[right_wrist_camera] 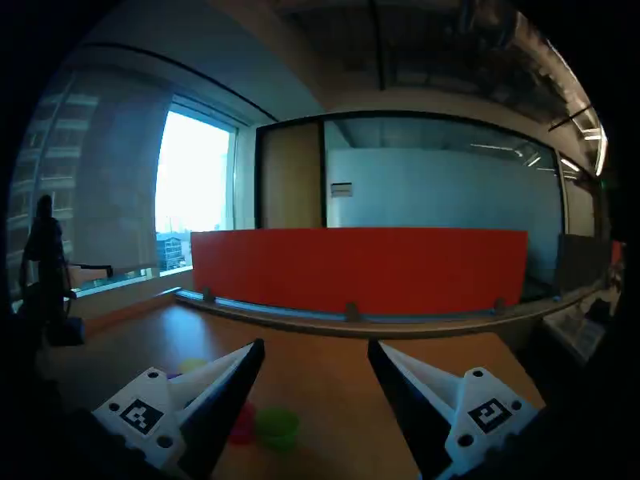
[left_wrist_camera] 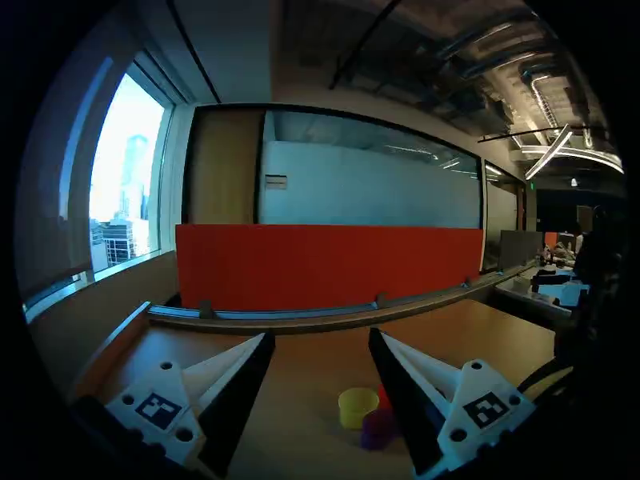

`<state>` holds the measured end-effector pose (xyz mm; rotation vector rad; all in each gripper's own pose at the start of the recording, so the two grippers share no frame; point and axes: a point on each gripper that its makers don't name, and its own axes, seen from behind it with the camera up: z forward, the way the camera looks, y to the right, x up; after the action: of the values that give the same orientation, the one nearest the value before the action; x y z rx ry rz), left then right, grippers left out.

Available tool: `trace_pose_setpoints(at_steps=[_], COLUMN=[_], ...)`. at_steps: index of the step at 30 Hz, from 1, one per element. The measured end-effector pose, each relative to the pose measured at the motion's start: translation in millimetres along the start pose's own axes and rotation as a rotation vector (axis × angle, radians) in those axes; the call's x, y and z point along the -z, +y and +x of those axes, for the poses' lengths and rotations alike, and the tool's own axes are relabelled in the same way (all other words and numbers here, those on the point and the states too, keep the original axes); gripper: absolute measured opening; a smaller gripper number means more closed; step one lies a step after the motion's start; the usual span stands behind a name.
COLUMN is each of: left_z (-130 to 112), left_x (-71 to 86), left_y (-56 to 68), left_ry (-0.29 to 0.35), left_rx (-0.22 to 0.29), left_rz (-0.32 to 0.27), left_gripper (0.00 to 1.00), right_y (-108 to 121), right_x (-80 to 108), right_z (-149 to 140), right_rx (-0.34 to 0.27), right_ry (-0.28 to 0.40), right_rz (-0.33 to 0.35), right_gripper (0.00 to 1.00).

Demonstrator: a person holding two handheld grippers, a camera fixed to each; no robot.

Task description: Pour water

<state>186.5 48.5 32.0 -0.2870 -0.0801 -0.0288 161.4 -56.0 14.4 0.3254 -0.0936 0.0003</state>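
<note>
Jaws of L gripper [left_wrist_camera: 320, 334] stood wide open in left gripper view, w/ nothing between the fingers and nothing held. Fingers were white w/ black inner faces, each carrying a square black-and-white marker near its base. Wooden desk [left_wrist_camera: 320, 376] lay below and between them.

Cups sat on desk, low in view, close to inner edge of the finger on view's right:
- yellow cup [left_wrist_camera: 358, 406] was upright, mouth up.
- purple cup [left_wrist_camera: 378, 430] was just beside it, nearer the camera. It appeared to touch the yellow one.
- red cup [left_wrist_camera: 384, 396] was behind those two, mostly hidden by the finger. Whether finger touched it, couldn't tell.

Contents of cups: couldn't tell.

Orange-red partition [left_wrist_camera: 328, 264] ran along far edge of desk, w/ glass wall [left_wrist_camera: 368, 184] behind it. Window [left_wrist_camera: 124, 184] at view's left showed daylight & buildings outside.

R gripper [right_wrist_camera: 316, 344] in right gripper view: jaws likewise spread wide, empty, w/ same kind of fingers + markers. Green cup [right_wrist_camera: 277, 426] stood upright on desk, just inside the finger on view's left. Pink-red cup [right_wrist_camera: 242, 424] was right beside it, touching or nearly so, and partly covered by that finger. Bit of yellow rim [right_wrist_camera: 192, 366] showed above the same finger, farther off; too little was visible to say more. Dark upright shape [right_wrist_camera: 44, 256] stood at far left edge, too dim to ID.
</note>
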Motion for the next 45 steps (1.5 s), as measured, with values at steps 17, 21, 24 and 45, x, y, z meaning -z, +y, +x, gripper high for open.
trace_pose_setpoints(at_steps=[17, 21, 24, 45], left_z=[2, 4, 2, -23], left_x=[-6.7, -6.5, -7.1, -10.1], left_y=[42.0, 45.0, 44.9, 64.5], left_ry=[0.014, 0.017, 0.012, -0.051], left_rx=[0.033, 0.029, 0.024, -0.031], left_rz=[-0.192, -0.213, -0.214, -0.307], left_gripper=[0.86, 0.86, 0.86, 0.86], right_y=[-42, -45, -44, -44], right_x=[-4.7, -5.6, -6.6, -8.9], right_z=[12, 13, 12, -12], right_rx=[0.037, 0.042, 0.050, 0.101], right_ry=[0.013, 0.015, 0.006, -0.074], right_rz=[0.215, 0.234, 0.236, 0.267], right_gripper=[1.00, 1.00, 1.00, 1.00])
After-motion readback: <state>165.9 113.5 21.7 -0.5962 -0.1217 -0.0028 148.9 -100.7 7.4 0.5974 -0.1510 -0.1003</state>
